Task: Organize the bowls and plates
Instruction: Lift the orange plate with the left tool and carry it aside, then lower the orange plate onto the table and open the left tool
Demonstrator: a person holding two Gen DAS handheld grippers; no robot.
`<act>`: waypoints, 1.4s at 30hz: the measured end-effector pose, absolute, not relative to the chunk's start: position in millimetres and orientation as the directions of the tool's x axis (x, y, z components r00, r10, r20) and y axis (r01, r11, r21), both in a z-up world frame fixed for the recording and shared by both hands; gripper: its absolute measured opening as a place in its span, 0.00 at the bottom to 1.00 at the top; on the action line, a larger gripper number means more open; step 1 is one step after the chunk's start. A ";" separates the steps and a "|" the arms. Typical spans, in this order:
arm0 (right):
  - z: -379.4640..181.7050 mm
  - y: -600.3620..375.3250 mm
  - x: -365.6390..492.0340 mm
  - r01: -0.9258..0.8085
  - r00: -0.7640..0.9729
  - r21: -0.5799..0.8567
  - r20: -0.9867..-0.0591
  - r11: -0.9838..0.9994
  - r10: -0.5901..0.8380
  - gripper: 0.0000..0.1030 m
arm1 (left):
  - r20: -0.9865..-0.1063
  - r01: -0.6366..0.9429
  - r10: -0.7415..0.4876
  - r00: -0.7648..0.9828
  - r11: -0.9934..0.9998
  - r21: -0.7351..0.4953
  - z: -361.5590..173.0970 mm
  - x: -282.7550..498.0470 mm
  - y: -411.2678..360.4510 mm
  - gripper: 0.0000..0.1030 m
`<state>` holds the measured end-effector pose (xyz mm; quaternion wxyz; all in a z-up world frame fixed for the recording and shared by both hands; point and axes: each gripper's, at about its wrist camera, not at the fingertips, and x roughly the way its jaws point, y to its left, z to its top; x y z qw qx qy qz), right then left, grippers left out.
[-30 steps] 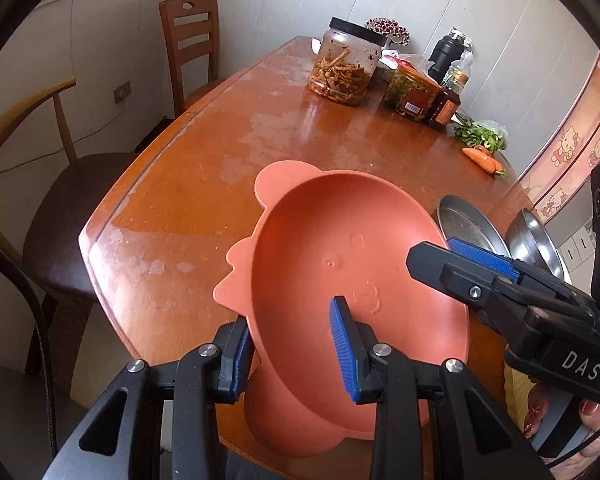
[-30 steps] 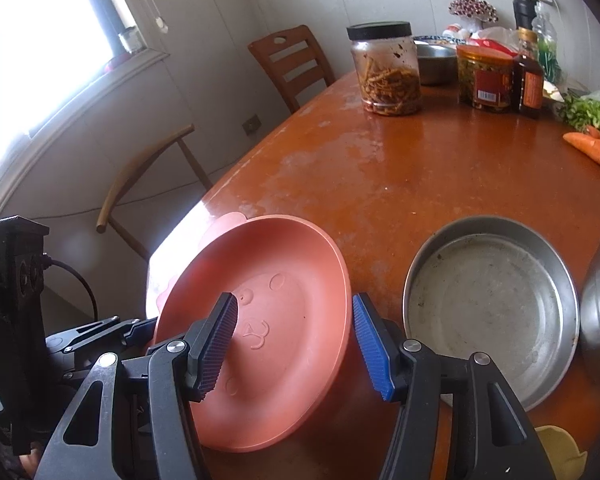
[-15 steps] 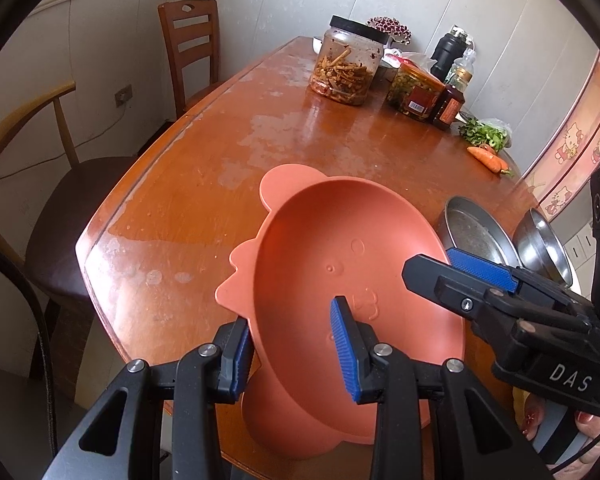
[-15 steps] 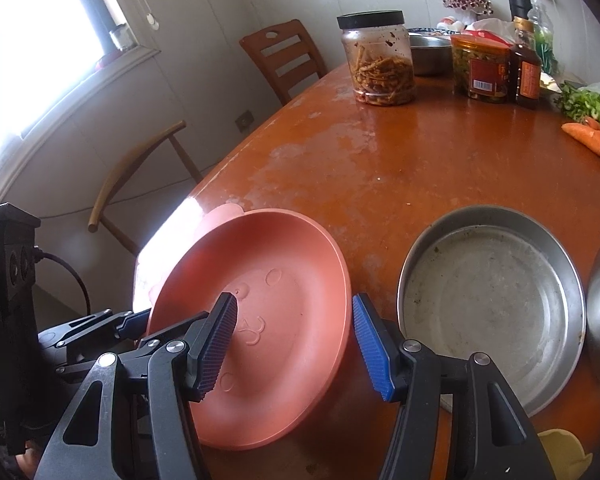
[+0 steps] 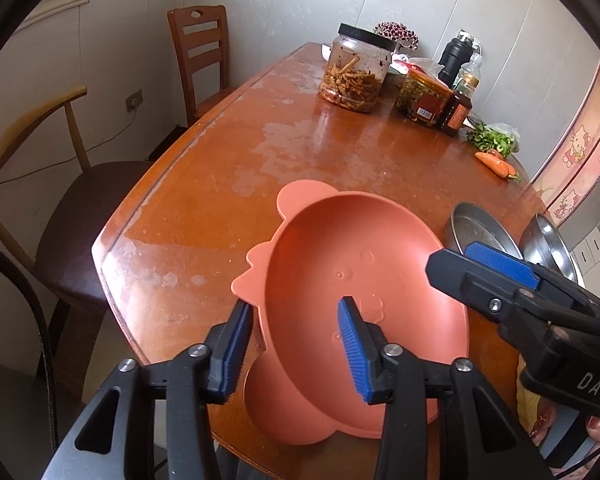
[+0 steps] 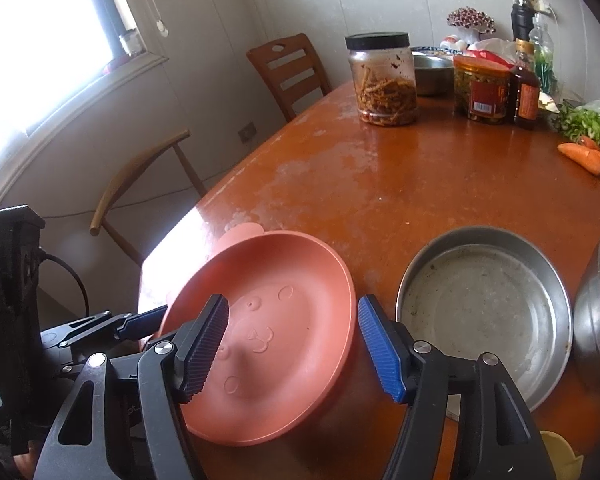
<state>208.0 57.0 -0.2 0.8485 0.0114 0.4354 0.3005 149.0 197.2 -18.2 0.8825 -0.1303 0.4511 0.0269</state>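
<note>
Our left gripper [image 5: 296, 346] spread wide astride tilted pink plate [image 5: 364, 304] rim, lower centre — right gripper [image 6: 294, 346] released, gaping; steel pan [image 6: 484, 316] lower right.

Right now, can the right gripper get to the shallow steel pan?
Probably yes: the right gripper is open over the pink plate, and the steel pan sits uncovered just beside it, nothing between.

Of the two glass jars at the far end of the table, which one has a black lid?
The left jar, holding brownish strips, has the black lid. The other jar, beside the dark sauce bottle, carries a red label.
</note>
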 end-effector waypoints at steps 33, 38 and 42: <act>83.7 -50.3 149.8 -0.406 0.650 0.230 -0.607 0.884 0.456 0.76 | -0.699 -0.077 -0.054 0.713 0.985 -0.155 58.1 107.5 108.5 0.59; 90.8 -72.9 139.9 -0.384 0.674 0.235 -0.590 0.893 0.445 0.76 | -0.695 -0.044 -0.061 0.716 0.990 -0.132 63.1 104.8 83.5 0.60; 92.4 -84.8 134.8 -0.374 0.689 0.237 -0.576 0.897 0.440 0.76 | -0.699 -0.035 -0.058 0.713 0.992 -0.118 63.8 103.0 69.4 0.60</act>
